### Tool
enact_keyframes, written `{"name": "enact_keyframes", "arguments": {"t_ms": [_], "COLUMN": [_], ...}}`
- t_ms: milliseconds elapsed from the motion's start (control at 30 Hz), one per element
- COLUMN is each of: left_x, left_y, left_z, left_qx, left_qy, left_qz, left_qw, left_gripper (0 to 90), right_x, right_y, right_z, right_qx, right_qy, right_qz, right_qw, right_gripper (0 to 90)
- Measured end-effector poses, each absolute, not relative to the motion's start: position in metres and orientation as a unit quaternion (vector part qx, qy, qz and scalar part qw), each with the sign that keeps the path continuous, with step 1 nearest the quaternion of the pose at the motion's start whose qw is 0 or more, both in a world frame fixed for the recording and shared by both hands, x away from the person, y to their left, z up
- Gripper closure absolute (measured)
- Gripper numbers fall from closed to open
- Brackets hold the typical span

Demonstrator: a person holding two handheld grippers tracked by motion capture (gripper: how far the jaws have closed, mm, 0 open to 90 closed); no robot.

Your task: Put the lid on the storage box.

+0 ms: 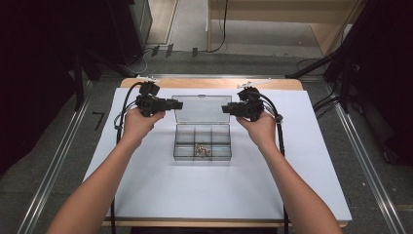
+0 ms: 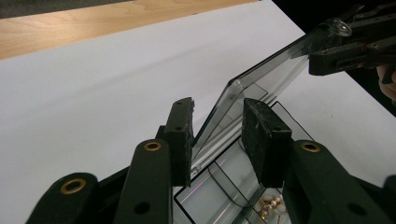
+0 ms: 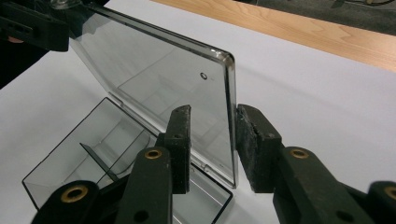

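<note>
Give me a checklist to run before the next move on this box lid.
1. Lid standing open: ok.
2. Left hand-held gripper straddles one side edge of the lid: ok.
3. Right hand-held gripper straddles the other side edge: ok.
4. Lid clamped: not ok, both sets of jaws stand apart.
5. Brass parts sit inside a front compartment: ok.
6. Box flat on the white sheet: ok.

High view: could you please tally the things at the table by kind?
Black left hand-held gripper, right hand-held gripper: 2
Clear smoky plastic compartment box with hinged lid: 1
Heap of small brass-coloured metal parts: 1
White paper sheet: 1
Total: 5
</note>
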State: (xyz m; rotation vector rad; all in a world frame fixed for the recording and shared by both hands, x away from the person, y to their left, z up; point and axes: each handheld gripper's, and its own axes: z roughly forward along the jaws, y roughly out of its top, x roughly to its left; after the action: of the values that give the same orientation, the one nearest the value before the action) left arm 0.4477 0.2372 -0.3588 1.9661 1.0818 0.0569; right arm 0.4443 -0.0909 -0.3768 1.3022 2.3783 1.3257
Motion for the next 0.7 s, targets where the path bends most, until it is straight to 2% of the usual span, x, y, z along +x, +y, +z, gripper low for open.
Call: {"name": "enact_keyframes", "arguments": {"t_ms": [700], "left_x": [0.430], "left_y": [0.236], "left_z": [-0.349], "left_qx": [0.802], "left_qy": [0.417], "left_qz": [0.037], "left_qw": [0.426], "left_gripper": [63.3], "right_x": [0.430], "right_y": [-0.095], "right_z": [-0.362], "right_qx": [0.410], "right_qy": [0.791], "right_qz": [0.449], "right_qw": [0.070], "right_gripper": [66.7]}}
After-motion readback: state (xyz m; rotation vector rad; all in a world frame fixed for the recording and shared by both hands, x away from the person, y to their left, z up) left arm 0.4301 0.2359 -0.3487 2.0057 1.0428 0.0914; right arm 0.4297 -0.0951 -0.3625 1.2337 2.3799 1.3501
